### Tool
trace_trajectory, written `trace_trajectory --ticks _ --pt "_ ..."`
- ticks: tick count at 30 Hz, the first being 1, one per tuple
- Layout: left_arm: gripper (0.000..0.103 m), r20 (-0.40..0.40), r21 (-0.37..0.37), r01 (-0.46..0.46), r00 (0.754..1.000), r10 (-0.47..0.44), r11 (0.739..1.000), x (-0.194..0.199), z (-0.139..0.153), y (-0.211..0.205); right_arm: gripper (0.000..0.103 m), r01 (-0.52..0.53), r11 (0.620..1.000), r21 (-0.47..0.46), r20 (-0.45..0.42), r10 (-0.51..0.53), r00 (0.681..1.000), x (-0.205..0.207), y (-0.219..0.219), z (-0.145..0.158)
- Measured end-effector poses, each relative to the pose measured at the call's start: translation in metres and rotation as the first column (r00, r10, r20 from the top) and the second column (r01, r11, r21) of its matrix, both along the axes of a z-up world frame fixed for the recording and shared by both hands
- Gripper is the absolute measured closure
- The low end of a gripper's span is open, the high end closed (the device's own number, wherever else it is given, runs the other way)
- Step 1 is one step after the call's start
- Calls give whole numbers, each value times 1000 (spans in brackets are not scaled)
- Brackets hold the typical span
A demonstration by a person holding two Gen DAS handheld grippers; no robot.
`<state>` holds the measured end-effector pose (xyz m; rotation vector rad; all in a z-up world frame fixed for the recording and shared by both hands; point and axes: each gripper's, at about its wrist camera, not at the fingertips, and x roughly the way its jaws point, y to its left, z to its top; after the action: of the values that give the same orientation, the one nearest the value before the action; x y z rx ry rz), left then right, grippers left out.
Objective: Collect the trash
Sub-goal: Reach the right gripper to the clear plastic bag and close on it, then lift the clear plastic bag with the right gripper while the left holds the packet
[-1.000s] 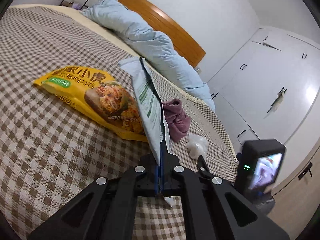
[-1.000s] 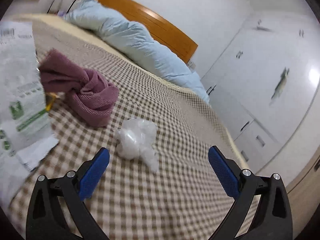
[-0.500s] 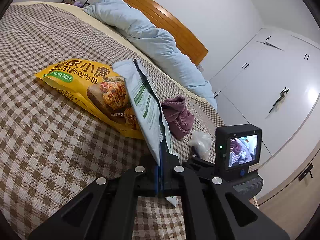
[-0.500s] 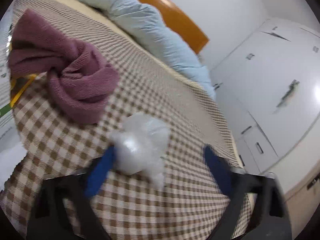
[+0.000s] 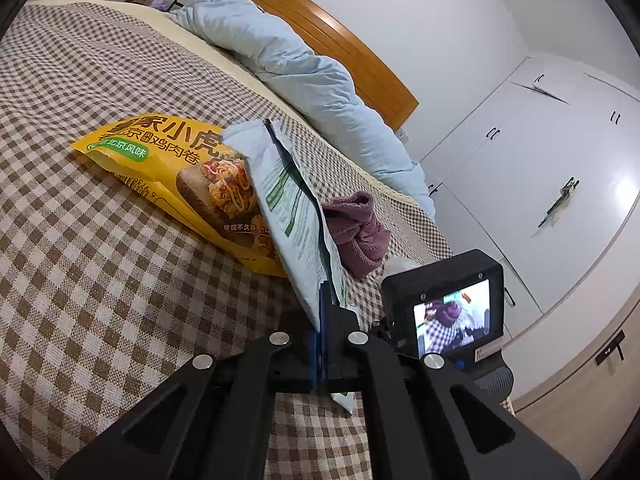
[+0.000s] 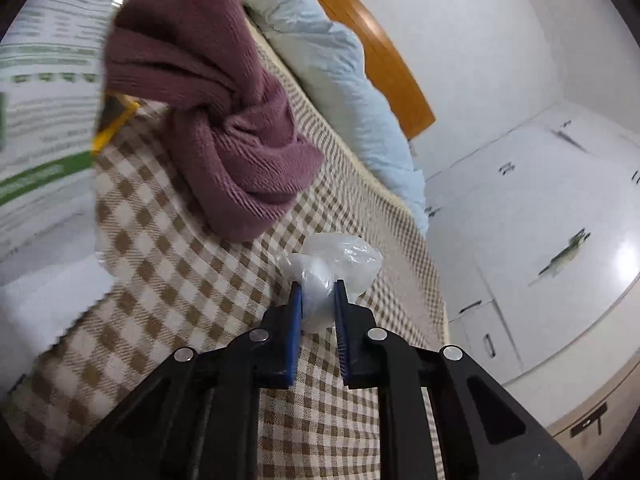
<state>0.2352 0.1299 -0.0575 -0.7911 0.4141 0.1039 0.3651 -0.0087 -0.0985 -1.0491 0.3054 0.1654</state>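
My left gripper (image 5: pixel 323 308) is shut on the lower edge of a pale bag (image 5: pixel 288 200) with green print, which stands up on edge from the jaws. Behind it a yellow snack bag (image 5: pixel 172 160) lies flat on the checked bed cover (image 5: pixel 100 280). My right gripper (image 6: pixel 318 296) is closing its jaws, and a crumpled clear plastic wad (image 6: pixel 340 256) sits between the blue pads (image 6: pixel 296 320), squeezed by them. A purple towel (image 6: pixel 224 120) lies bunched just beyond the wad. The pale bag (image 6: pixel 40 120) fills the left of the right wrist view.
A light blue duvet (image 5: pixel 304 60) is piled along the wooden headboard (image 5: pixel 352 52). White wardrobe doors (image 5: pixel 540 180) stand past the bed's right edge. The back of the right-hand device, with its lit screen (image 5: pixel 452 316), sits close to my left gripper's right side.
My right gripper dropped and moved forward onto the plastic wad, rolled, and its jaws went from wide apart to pinching it. My left gripper kept still, holding the pale bag.
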Motion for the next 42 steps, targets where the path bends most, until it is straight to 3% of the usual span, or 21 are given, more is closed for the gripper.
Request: trace_trajectory --ticks 10,22,29,34,37,40,42 --pt "103 22 -29 8 1000 -7 1000 -7 -4 4 88 -38 998 44 21 37 999 -22 -7 7" --pt "103 59 -2 0 998 0 1000 -49 11 1 88 -6 977 213 49 -5 999 -73 -42 37" --pt "103 116 58 23 993 -29 998 -79 40 -11 88 4 938 347 86 -36 996 -109 -73 55" --pt "103 133 108 48 989 -62 993 -94 53 -18 88 0 940 341 69 -25 997 -137 -77 37" --pt "103 134 143 70 987 -89 987 -103 61 -24 88 -41 902 431 58 17 998 -159 -88 39" --pt "103 135 178 91 984 -116 980 -113 69 -30 88 -9 897 442 28 -4 1000 -171 -97 20" --pt "103 139 184 107 981 -133 977 -120 74 -31 88 -10 898 440 33 -5 999 -174 -96 24"
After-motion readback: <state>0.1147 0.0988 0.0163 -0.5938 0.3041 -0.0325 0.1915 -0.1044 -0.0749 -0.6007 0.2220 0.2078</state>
